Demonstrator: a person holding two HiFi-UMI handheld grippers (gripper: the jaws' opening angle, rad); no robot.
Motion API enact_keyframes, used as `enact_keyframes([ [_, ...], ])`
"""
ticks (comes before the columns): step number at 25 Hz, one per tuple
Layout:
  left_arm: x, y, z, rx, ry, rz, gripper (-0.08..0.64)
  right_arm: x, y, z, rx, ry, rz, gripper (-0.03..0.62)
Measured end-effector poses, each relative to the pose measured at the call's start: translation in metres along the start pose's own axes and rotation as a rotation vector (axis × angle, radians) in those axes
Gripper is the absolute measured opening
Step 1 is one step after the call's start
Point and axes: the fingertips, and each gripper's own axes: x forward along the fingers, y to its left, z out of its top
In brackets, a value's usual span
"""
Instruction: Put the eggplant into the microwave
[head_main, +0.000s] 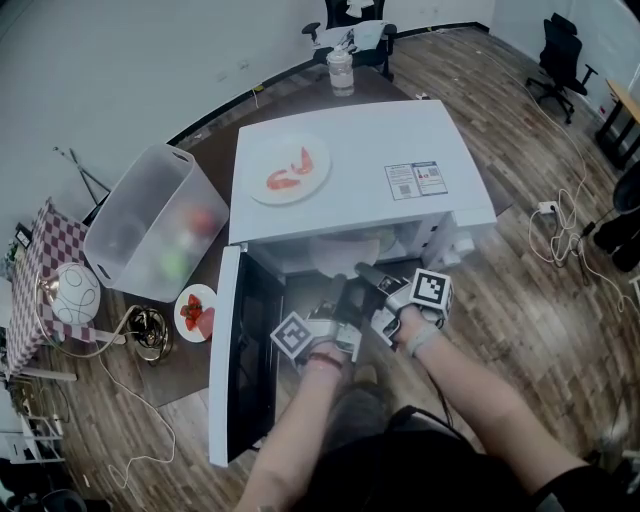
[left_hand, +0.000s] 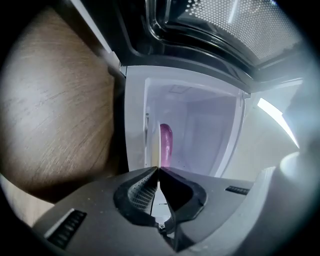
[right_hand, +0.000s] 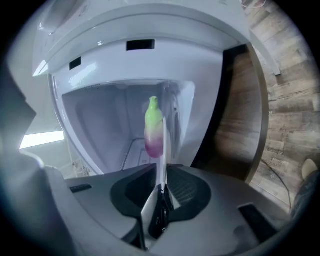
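Wood floor (head_main: 520, 270); open microwave (head_main: 350, 150); left gripper (left_hand: 159, 172), right gripper (right_hand: 162, 176) jaws clamp plate (right_hand: 164, 150); eggplant (right_hand: 154, 127) green stem inward.

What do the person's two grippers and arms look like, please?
The left gripper and right gripper both have grey bodies with black ribbed pads. Each carries a white cube printed with black square markers. A red band sits on the left wrist; the forearms are bare of sleeves.

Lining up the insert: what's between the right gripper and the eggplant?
Only a thin white plate, edge-on in the right gripper view: the right gripper is shut on its rim, and the eggplant lies on it.
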Motion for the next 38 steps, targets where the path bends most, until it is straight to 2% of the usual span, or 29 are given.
enact_keyframes([
  [2, 0.001, 0.002, 0.001, -0.004, -0.007, 0.005, 0.015, -0.001, 0.001, 0.001, -0.01, 0.004, 0.003, 0.084],
  [9, 0.007, 0.0, 0.006, -0.014, -0.028, 0.003, 0.015, -0.004, -0.002, -0.006, -0.019, 0.032, -0.004, 0.084],
  [11, 0.009, 0.0, 0.007, -0.014, -0.03, 0.003, 0.015, -0.004, -0.004, -0.008, -0.026, 0.04, -0.015, 0.058],
  [15, 0.011, 0.0, 0.008, -0.015, -0.031, 0.011, 0.015, -0.001, -0.004, -0.008, -0.036, 0.041, -0.02, 0.053],
  [17, 0.012, 0.001, 0.01, -0.011, -0.03, 0.019, 0.015, 0.001, -0.005, -0.007, -0.048, 0.042, -0.028, 0.025],
  [26, 0.016, 0.003, 0.013, 0.011, -0.007, 0.039, 0.018, 0.006, -0.006, -0.002, -0.033, 0.021, -0.029, 0.025],
  [31, 0.02, 0.003, 0.012, 0.02, 0.019, 0.044, 0.086, 0.008, -0.006, 0.001, -0.027, 0.009, -0.028, 0.021],
  [38, 0.019, 0.001, 0.011, 0.059, 0.042, 0.046, 0.094, 0.013, -0.005, 0.002, -0.03, 0.009, -0.022, 0.021],
])
